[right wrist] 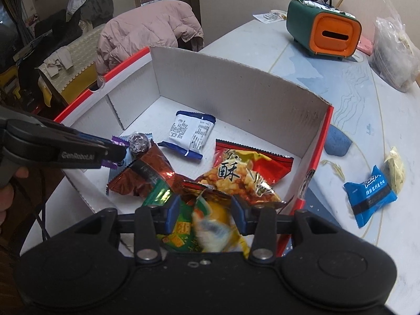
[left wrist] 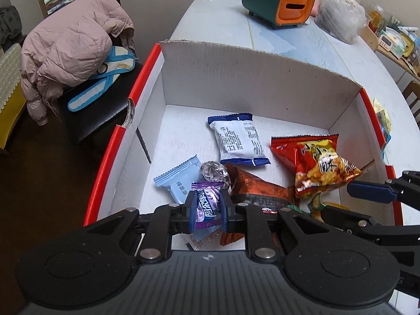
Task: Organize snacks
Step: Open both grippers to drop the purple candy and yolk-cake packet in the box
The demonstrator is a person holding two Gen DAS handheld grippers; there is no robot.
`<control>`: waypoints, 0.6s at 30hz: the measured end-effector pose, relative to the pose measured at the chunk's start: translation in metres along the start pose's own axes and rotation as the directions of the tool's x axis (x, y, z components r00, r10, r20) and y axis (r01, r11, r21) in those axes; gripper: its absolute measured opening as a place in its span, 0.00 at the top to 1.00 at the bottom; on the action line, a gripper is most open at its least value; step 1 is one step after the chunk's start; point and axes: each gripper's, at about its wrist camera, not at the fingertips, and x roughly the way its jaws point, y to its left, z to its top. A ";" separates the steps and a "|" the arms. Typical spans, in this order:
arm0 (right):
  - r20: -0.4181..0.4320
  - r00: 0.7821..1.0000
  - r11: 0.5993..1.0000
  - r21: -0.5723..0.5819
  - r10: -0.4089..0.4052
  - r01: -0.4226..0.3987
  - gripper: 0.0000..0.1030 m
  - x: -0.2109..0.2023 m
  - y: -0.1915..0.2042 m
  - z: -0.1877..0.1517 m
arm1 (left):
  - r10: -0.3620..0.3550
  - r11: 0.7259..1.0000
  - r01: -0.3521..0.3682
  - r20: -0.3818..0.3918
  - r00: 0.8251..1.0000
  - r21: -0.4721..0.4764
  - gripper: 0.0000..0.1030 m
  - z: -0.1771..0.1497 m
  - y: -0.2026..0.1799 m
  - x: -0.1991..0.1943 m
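A white cardboard box with red outer sides (left wrist: 262, 60) (right wrist: 236, 84) holds several snack packets. My left gripper (left wrist: 208, 207) (right wrist: 115, 155) hangs low over the box's near left part, shut on a purple sweet packet (left wrist: 207, 202). My right gripper (right wrist: 206, 212) (left wrist: 338, 199) is at the near right part. A blurred yellow snack packet (right wrist: 218, 225) sits between its pads, above a green packet (right wrist: 181, 228). On the box floor lie a white-and-blue packet (left wrist: 239, 139), a red-and-yellow bag (left wrist: 317, 162), a brown packet (left wrist: 257, 189), a pale blue packet (left wrist: 178, 181) and a foil-wrapped sweet (left wrist: 214, 172).
A blue packet (right wrist: 370, 194) lies on the table right of the box. At the table's far end stand a green-and-orange container (right wrist: 323, 31) and a clear plastic bag (right wrist: 393, 52). A chair with a pink coat (left wrist: 71, 47) is left of the table.
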 end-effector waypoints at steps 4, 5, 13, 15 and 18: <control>0.004 1.000 1.000 0.003 0.002 -0.002 0.59 -0.003 0.000 -0.001 | 0.008 1.000 -0.008 0.003 1.000 0.006 0.83 -0.002 -0.001 -0.003; 0.006 1.000 1.000 0.006 0.003 -0.003 0.58 -0.004 0.000 -0.002 | 0.005 1.000 -0.005 0.004 1.000 0.006 0.82 -0.003 -0.001 -0.004; 0.052 0.999 1.000 0.023 0.014 -0.016 0.41 -0.023 -0.001 -0.006 | -0.009 1.000 0.009 0.035 0.999 0.006 0.77 -0.009 0.000 -0.022; 0.065 0.998 0.999 0.032 0.021 -0.023 0.39 -0.029 -0.001 -0.006 | -0.021 1.000 0.021 0.048 0.999 0.004 0.76 -0.010 -0.001 -0.029; 0.090 0.995 0.998 0.043 0.031 -0.035 0.36 -0.041 -0.001 -0.006 | -0.032 0.999 0.031 0.081 0.996 0.011 0.72 -0.012 -0.005 -0.043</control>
